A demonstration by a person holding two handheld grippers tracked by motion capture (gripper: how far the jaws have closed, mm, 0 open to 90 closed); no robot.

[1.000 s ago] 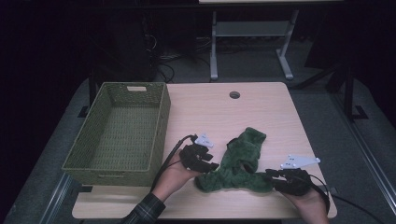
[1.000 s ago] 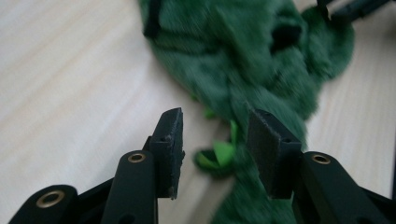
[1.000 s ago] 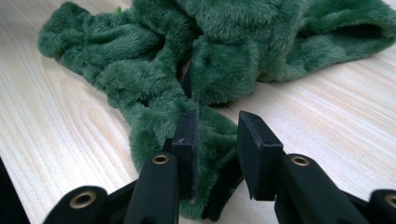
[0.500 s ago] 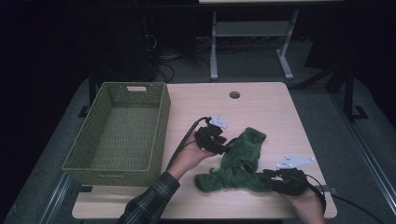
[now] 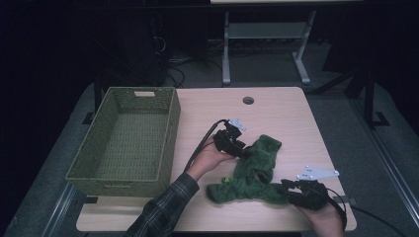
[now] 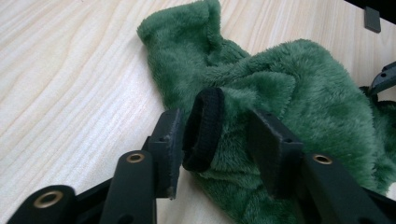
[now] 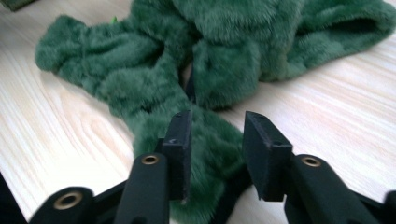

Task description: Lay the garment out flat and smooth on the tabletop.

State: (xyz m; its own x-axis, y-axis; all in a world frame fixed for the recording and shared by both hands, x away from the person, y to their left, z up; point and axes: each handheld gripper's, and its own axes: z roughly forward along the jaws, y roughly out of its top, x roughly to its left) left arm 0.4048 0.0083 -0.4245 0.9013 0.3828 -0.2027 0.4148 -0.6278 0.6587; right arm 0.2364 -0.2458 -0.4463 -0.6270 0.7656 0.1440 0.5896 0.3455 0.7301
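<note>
Shifting onto the green fleece garment [image 5: 254,170], left gripper [image 6: 217,140] jaws are straddling its black cuff [image 6: 203,128], right gripper [image 7: 212,151] jaws opening astride fleece, basket [image 5: 123,177] waiting empty

We see a pale wood-grain worktop [image 5: 276,113] with a small round cable hole [image 5: 248,100] near its far edge. On its left side stands a green woven basket [image 5: 126,175]. A crumpled green plush garment [image 5: 254,170] with a black cuff [image 6: 203,128] lies directly on the boards right of the basket.
</note>
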